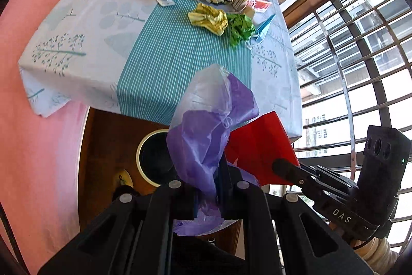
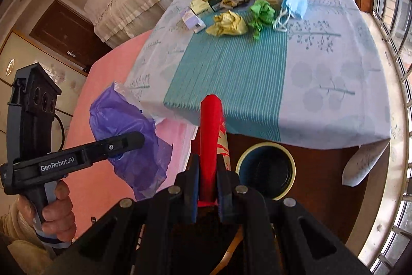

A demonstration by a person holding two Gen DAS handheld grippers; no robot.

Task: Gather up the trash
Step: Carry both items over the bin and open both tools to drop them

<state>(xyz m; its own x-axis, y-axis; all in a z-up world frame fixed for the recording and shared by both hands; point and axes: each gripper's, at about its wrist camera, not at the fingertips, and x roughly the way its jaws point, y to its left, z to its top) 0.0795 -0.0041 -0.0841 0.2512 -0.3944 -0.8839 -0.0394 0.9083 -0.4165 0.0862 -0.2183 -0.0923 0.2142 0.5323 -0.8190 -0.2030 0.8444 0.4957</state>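
My left tongs pinch a limp, slippery purple plastic bag at centre frame, my right tongs clamp stiff red folded paper, light crumpled trash waiting on the counter above.

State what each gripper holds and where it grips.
Left gripper: purple plastic bag, pinched at a bunched end. Right gripper: red packet, clamped near its lower end.

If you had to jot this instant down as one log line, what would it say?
left gripper: shut on purple bag | right gripper: shut on red packet | bin: below table edge | trash pile: on table
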